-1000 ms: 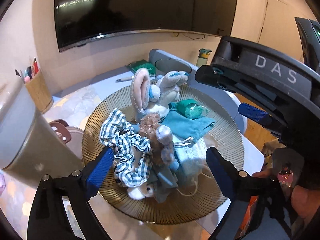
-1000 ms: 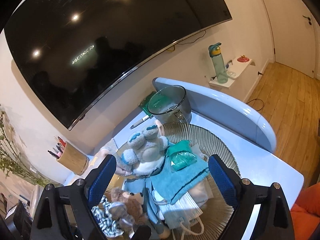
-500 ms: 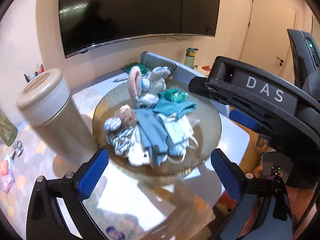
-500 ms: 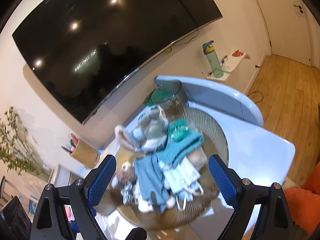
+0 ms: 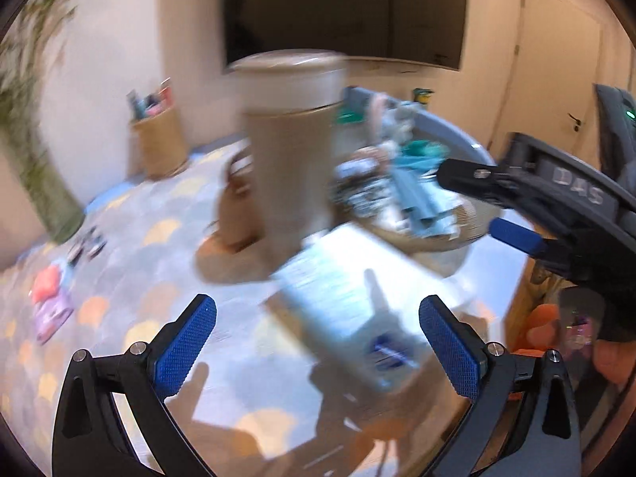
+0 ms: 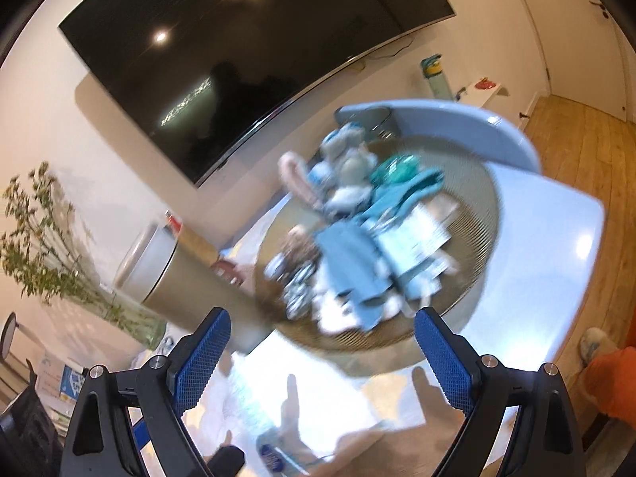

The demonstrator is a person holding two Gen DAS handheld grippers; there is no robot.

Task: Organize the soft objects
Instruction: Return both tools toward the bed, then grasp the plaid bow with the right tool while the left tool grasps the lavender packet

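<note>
Right wrist view – soft toys (image 6: 349, 218) heaped on plate (image 6: 483, 214), right gripper (image 6: 320, 351) empty

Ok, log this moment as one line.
left gripper: open, empty | right gripper: open, empty | soft pile: on plate | tumbler: upright beside plate

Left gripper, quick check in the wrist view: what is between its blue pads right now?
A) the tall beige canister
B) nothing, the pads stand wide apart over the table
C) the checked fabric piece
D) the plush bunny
B: the left gripper has its pads wide apart with only the table showing between them; the soft pile sits on the round tray farther off.
</note>
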